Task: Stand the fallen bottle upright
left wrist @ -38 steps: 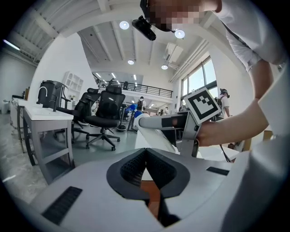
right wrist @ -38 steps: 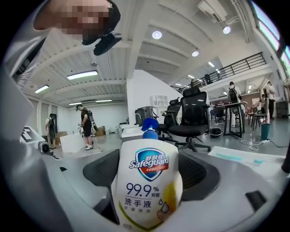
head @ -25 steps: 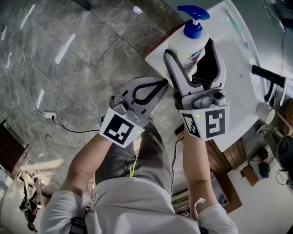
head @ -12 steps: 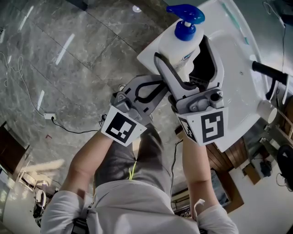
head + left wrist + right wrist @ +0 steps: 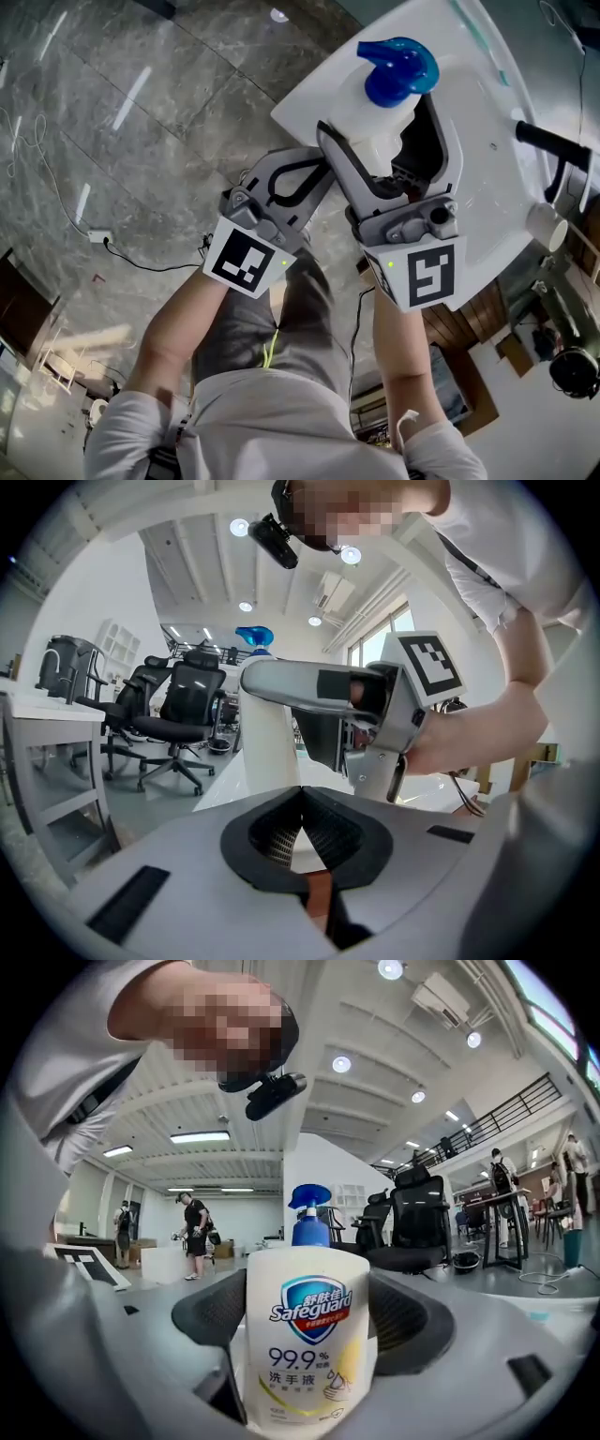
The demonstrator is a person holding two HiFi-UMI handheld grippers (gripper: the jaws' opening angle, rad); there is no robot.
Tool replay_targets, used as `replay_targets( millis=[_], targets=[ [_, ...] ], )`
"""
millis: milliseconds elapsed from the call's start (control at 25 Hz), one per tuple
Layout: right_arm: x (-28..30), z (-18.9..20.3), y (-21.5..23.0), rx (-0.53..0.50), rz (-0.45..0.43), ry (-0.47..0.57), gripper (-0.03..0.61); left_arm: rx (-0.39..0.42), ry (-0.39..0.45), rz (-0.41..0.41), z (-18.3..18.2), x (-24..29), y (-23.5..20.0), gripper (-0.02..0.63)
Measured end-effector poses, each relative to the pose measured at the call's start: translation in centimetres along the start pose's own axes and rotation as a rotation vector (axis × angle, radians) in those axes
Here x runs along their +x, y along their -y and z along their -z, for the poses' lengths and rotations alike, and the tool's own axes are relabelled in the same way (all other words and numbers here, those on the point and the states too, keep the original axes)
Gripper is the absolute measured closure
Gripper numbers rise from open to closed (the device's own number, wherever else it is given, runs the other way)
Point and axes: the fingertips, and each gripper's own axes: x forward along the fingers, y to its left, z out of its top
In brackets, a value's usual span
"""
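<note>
White with a blue pump (image 5: pixel 398 67), the bottle (image 5: pixel 305 1335) sits clamped between the right gripper's (image 5: pixel 378 108) fingers, label toward that gripper's camera and pump pointing up at the head camera. It is over the tabletop (image 5: pixel 487 159), near the edge; whether its base touches cannot be told. Just beside it, the left gripper (image 5: pixel 302 803) has its fingers pressed together on nothing, off the tabletop's edge.

Your bottle (image 5: pixel 305 1354) looks smooth white plastic, its pump (image 5: pixel 401 70) glossy blue; your right gripper (image 5: pixel 305 1309) has matt black ribbed pads (image 5: pixel 405 1321).
</note>
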Motion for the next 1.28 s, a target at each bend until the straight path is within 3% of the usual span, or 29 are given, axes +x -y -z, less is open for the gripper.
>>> replay_targets(
  millis=[560,1280],
  targets=[
    [-1.1,-0.1,0.1,-0.073,0.014,-0.002,0.213,0.013,-0.015,-0.044,0.4,0.6,0.2,0.597],
    [-3.1,0.3,0.7,-0.054,0.02,-0.005,0.213,0.031,-0.028,-0.078,0.7,1.1,0.9,0.597]
  ],
)
